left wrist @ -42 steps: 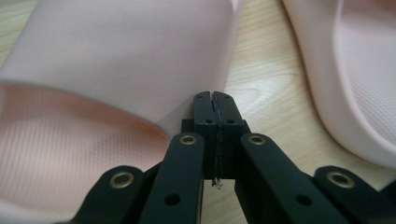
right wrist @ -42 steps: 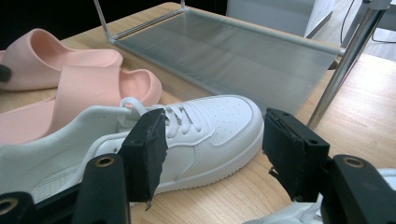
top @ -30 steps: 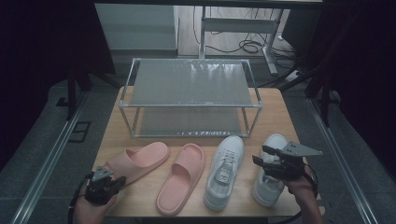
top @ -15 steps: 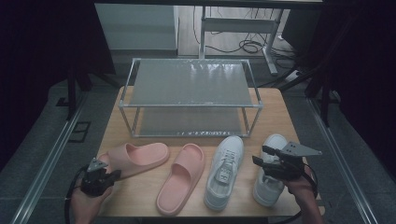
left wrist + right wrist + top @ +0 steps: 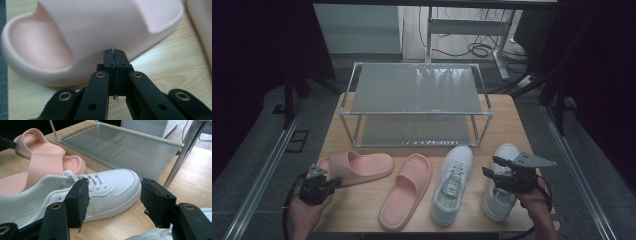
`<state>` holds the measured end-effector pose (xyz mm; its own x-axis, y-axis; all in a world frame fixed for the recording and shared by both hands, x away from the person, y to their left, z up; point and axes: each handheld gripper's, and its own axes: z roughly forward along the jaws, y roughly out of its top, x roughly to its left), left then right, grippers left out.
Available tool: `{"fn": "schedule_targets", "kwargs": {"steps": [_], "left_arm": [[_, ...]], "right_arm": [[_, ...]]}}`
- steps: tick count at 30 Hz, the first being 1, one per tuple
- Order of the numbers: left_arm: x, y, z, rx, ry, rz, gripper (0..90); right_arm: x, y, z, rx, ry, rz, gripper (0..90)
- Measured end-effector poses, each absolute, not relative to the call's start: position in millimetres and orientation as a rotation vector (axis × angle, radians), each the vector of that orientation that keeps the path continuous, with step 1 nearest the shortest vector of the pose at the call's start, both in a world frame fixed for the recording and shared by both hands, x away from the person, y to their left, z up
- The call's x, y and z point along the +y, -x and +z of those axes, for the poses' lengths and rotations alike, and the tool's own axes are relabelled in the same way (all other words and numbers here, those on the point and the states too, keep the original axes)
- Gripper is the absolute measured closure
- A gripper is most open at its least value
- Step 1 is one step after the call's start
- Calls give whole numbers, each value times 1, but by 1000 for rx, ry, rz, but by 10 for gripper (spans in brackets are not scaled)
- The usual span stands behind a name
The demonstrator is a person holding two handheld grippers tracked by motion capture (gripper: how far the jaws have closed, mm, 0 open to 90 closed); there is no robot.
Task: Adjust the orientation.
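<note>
Left gripper [image 5: 318,176], jaws pressed together empty, is being edged toward the heel of the pink slipper [image 5: 357,167] while the wide-open right gripper [image 5: 492,167] is being held over the white sneakers [image 5: 453,182]; shelf rack [image 5: 417,112] is sitting unloaded, nothing placed yet.

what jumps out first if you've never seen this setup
Four pieces of footwear lined up along the near edge of the wooden table: two pink slides on the left, two white sneakers on the right. Behind them stands a metal two-tier shoe rack. The left tongs are shut, at the side of the leftmost slide; the right tongs are open over the sneakers.
</note>
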<state>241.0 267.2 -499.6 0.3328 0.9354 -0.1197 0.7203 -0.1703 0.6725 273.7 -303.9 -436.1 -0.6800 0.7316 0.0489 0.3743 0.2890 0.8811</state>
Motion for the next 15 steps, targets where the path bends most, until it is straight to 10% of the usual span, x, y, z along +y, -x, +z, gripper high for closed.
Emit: {"fn": "schedule_targets", "kwargs": {"steps": [15], "left_arm": [[215,-271,-466,1281,-2010,454,900]], "right_arm": [[-305,-273,-435,2197,-995,1353,401]]}}
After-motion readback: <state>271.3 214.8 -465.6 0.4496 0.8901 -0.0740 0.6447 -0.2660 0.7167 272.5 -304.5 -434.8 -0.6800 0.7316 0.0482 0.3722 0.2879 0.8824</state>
